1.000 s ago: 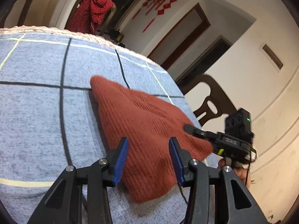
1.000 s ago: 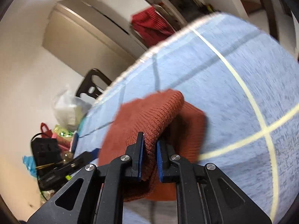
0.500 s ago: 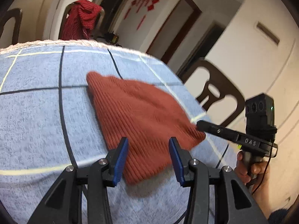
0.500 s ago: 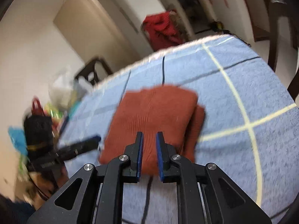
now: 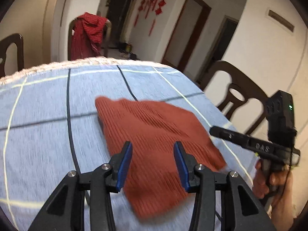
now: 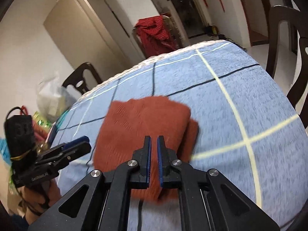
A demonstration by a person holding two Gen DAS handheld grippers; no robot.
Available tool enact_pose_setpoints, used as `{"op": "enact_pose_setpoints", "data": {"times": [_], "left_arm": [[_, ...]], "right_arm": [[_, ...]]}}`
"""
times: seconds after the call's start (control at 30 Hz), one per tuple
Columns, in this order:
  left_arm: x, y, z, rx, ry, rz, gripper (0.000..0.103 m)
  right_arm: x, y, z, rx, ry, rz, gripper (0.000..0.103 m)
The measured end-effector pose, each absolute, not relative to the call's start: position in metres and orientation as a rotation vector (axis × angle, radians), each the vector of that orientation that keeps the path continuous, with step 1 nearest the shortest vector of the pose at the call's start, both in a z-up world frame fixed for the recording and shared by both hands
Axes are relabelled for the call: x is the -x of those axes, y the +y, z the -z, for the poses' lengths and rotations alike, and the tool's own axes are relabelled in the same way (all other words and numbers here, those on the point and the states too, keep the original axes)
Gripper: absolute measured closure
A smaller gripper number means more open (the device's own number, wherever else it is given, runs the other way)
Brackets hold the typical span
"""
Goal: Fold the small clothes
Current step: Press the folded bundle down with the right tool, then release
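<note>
A rust-red knitted garment (image 5: 154, 140) lies folded flat on the blue checked tablecloth (image 5: 42, 119); it also shows in the right wrist view (image 6: 142, 127). My left gripper (image 5: 153, 165) is open and empty, held above the garment's near edge. My right gripper (image 6: 154, 159) is nearly shut with a thin gap between its blue pads and holds nothing, above the garment's near edge. The right gripper shows at the right in the left wrist view (image 5: 213, 130), just off the garment's corner. The left gripper shows at the left in the right wrist view (image 6: 84, 142).
Dark wooden chairs (image 5: 236, 94) stand round the table. One chair at the far end carries a red checked cloth (image 5: 86, 34). Bags and clutter (image 6: 50, 104) sit beyond the table's left side. The fringed table edge (image 5: 57, 67) is at the far end.
My right gripper let go of the garment fold, which now lies flat, and drew back. Both grippers have lifted away from the garment.
</note>
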State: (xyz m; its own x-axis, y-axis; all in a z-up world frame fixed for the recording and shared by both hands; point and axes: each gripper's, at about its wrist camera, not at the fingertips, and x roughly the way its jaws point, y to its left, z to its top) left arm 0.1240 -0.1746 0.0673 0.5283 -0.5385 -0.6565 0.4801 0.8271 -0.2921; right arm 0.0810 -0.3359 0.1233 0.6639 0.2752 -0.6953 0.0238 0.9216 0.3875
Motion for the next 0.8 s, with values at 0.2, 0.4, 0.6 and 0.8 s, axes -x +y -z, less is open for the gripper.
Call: {"op": "enact_pose_setpoints", "data": {"times": [0.2,0.4,0.6,0.8], "left_arm": [[-0.138,-0.192,-0.036,0.000,0.837,0.568,0.056],[-0.123,-0.187,-0.051,-0.013,0.830,0.577,0.056],[-0.085,-0.177,-0.054,-0.071,0.814,0.561,0.056],[-0.081,-0.182,-0.038,-0.113,0.824,0.513,0.056]], "right_arm": [[-0.099,-0.354,-0.086,-0.412,0.890,-0.092,0.097],[-0.081,-0.349,-0.106,-0.361,0.883,-0.079,0.097],[-0.043,-0.321,-0.128,-0.285,0.849,-0.144,0.097],[-0.045,-0.313,-0.094,-0.263,0.914,-0.126,0.098]]}}
